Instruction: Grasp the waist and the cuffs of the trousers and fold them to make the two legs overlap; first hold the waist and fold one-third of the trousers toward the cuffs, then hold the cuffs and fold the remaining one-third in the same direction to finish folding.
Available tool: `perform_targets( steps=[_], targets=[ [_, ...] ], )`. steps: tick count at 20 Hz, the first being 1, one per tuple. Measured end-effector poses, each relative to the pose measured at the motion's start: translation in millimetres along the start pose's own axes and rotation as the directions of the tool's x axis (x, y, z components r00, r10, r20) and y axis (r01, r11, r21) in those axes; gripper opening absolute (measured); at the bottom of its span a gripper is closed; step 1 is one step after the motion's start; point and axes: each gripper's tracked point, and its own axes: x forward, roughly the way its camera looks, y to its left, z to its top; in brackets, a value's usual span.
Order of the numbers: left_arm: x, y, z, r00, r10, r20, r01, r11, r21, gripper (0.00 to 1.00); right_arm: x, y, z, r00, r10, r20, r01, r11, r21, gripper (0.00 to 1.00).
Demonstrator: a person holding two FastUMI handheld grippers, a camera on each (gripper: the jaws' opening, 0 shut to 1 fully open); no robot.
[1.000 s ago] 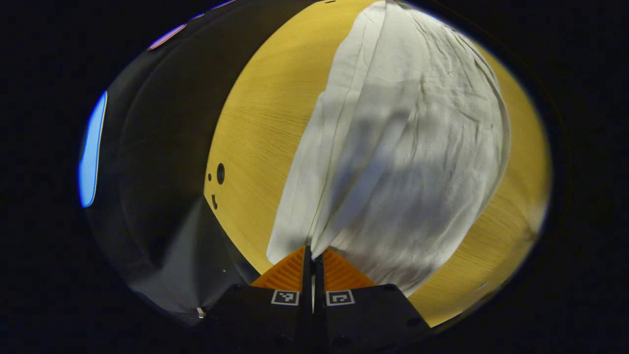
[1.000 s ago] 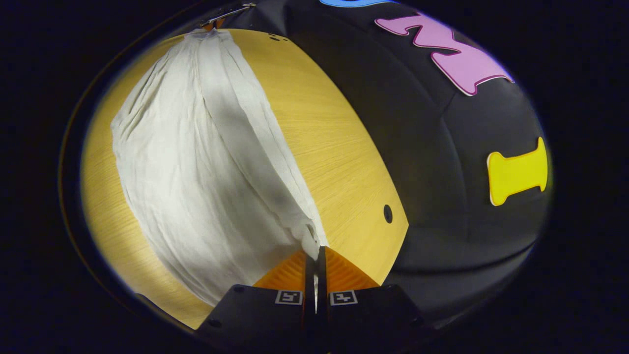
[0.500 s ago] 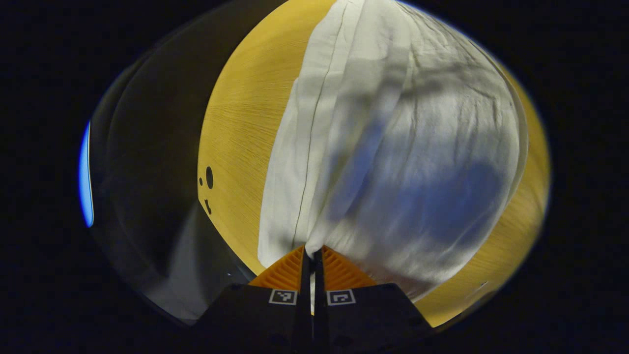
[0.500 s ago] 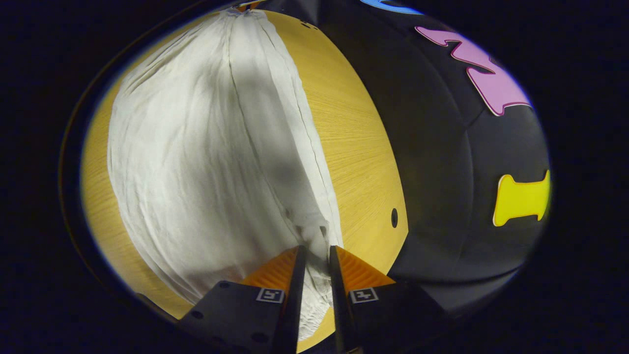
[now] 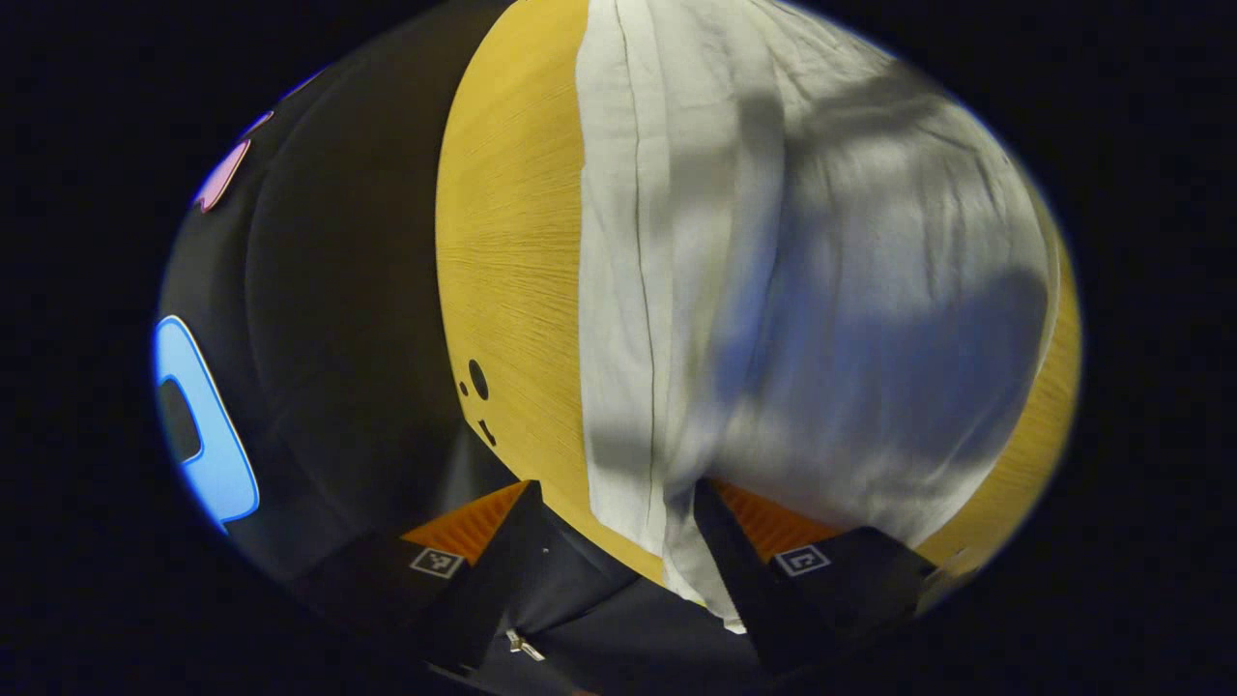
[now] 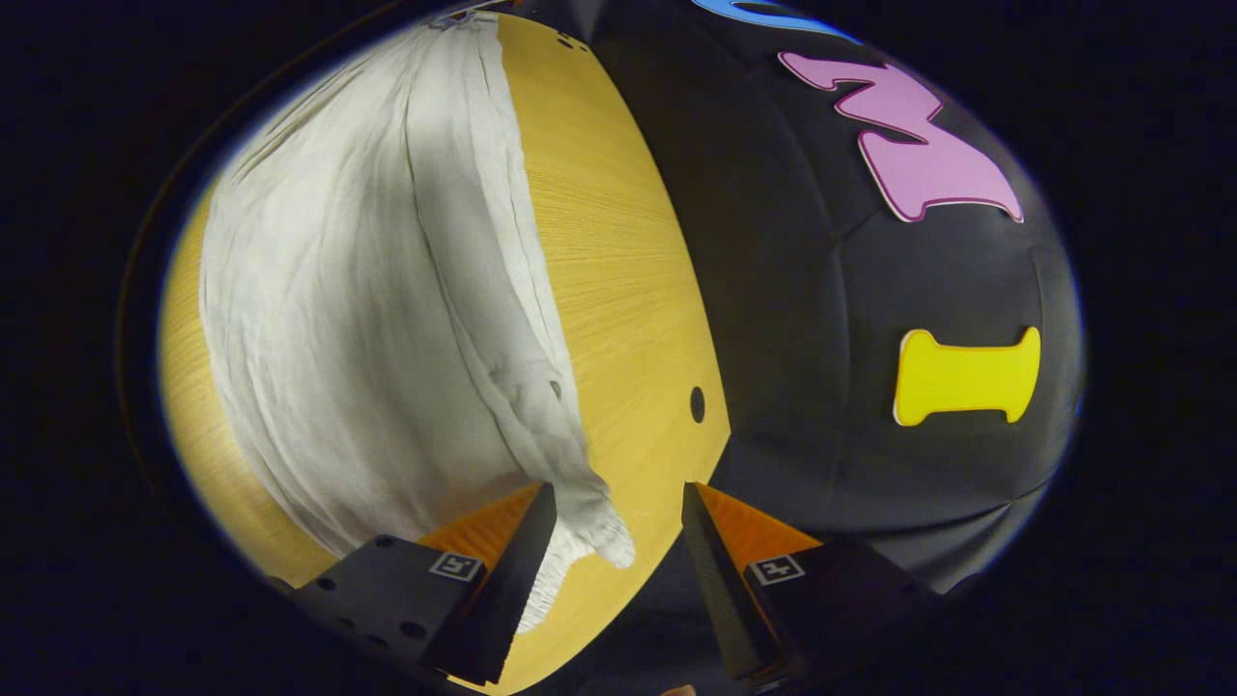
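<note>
- The white trousers point(image 5: 773, 290) lie spread flat on the yellow wooden counter point(image 5: 507, 261), the cloth wrinkled and crossed by soft shadows.
- In the left gripper view, the left gripper point(image 5: 614, 498) has its fingers point(image 5: 720, 522) spread wide, with nothing pressed between them; the near edge of the trousers hangs a little over the counter's rim in the gap between the fingers.
- A long seam runs along the trousers in that view, near their left edge, from the near end away toward the far end.
- A few small dark holes point(image 5: 477, 379) mark the counter just left of the trousers, near its edge.
- In the right gripper view, the right gripper point(image 6: 618, 498) also has its fingers point(image 6: 527, 527) wide apart and holds nothing; a bunched corner of the trousers point(image 6: 387, 290) lies loose on the counter point(image 6: 618, 290) between them, close to the left finger.
- In that view a single dark hole point(image 6: 697, 403) sits on the bare counter, to the right of the cloth.
- The black booth wall point(image 6: 831, 319) stands beyond the counter's edge.
</note>
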Motion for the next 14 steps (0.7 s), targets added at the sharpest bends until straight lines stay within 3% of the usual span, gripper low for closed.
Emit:
perform_targets(
  steps=[3,6,9,11,14],
  targets=[
    [-7.2,-5.4,-24.1,1.0,-0.028,0.012,0.028,0.999,-0.036,0.98,-17.1,-17.1,-24.3,0.998,-0.042,-0.042,0.044,0.998,0.05,0.84],
    [-24.3,2.6,-47.1,0.998,0.017,0.054,-0.013,0.997,-0.075,0.98,-38.0,-23.2,-40.9,0.994,-0.077,-0.081,0.084,0.992,0.095,0.84],
    [-39.7,10.1,-75.6,0.996,0.053,0.073,-0.038,0.981,-0.192,0.98,-60.6,-22.5,-46.5,0.99,-0.097,-0.105,0.115,0.976,0.186,0.84],
    [-47.6,0.8,-91.2,0.997,0.038,0.072,-0.012,0.943,-0.332,0.97,-70.6,-19.6,-40.9,0.99,-0.098,-0.104,0.125,0.945,0.301,0.85],
    [-62.7,-18.0,-89.4,0.993,0.018,0.114,0.049,0.827,-0.561,0.97,-85.3,-11.0,-22.2,0.993,-0.084,-0.082,0.114,0.855,0.506,0.85]
  ],
)
